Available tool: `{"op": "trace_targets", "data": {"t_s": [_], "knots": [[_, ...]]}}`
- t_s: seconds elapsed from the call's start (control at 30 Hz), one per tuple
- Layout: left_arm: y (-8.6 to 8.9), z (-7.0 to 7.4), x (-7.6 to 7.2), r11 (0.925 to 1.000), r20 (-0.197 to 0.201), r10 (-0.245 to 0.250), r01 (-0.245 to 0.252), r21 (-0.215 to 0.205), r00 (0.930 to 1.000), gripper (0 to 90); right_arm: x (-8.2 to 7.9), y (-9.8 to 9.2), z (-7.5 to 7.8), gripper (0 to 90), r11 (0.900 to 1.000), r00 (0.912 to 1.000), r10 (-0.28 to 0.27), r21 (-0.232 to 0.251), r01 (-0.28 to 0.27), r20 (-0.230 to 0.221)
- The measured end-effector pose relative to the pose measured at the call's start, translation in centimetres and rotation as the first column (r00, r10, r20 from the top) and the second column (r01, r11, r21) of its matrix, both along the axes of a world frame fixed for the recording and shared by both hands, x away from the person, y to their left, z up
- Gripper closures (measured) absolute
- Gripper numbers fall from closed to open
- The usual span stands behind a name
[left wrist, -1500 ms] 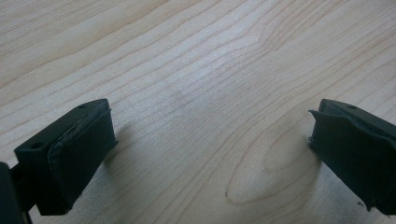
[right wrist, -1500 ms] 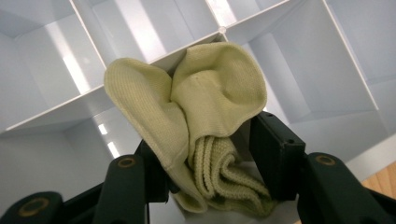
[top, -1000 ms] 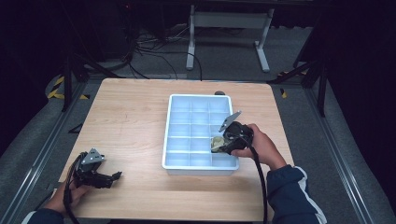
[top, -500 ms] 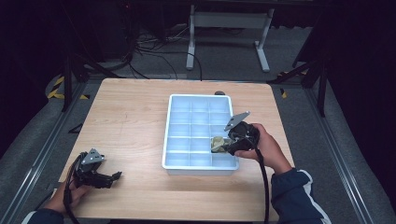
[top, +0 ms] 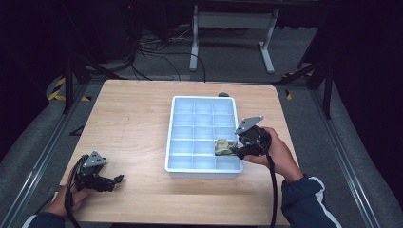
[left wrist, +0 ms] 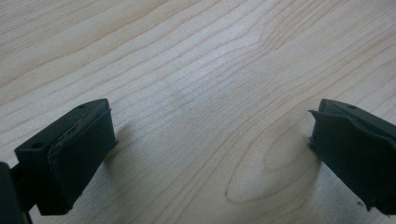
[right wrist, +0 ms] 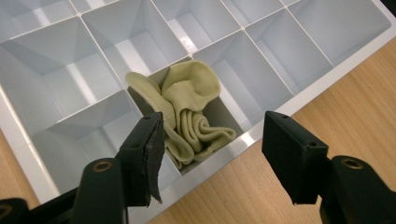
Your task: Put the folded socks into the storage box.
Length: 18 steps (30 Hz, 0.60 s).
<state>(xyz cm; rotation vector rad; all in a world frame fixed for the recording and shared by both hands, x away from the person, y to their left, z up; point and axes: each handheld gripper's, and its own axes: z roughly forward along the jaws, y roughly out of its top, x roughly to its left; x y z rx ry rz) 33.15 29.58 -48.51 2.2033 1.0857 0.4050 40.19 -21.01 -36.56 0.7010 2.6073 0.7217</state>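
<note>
- Light wooden table (top: 133, 123): spans frame centre.
- White plastic compartment tray (top: 190, 105): centre-right.
- My right gripper (right wrist: 212, 140): jaws have just been opening, clear of the sock.
- My left gripper (left wrist: 210, 144): lower left, jaws wide, empty.
- Crumpled pale-green sock (right wrist: 189, 112): in an edge compartment.

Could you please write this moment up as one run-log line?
right claw: just opened, empty | sock: bunched in tray compartment by near right rim | left claw: open over table
</note>
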Motion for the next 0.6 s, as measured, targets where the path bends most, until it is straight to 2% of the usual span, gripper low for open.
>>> {"op": "trace_targets", "data": {"t_s": [0.23,0.6], "knots": [[0.0,0.0,0.0,1.0,0.0,0.0,0.0,0.0,1.0,0.2,-0.6,-0.5,-0.1,38.2,1.0,0.9998,-0.019,0.003,0.019,0.011],[0.0,0.0,0.0,1.0,0.0,0.0,0.0,0.0,1.0,0.2,-1.9,-2.3,-0.6,37.5,0.998,0.9982,-0.051,0.036,0.05,0.031]]}}
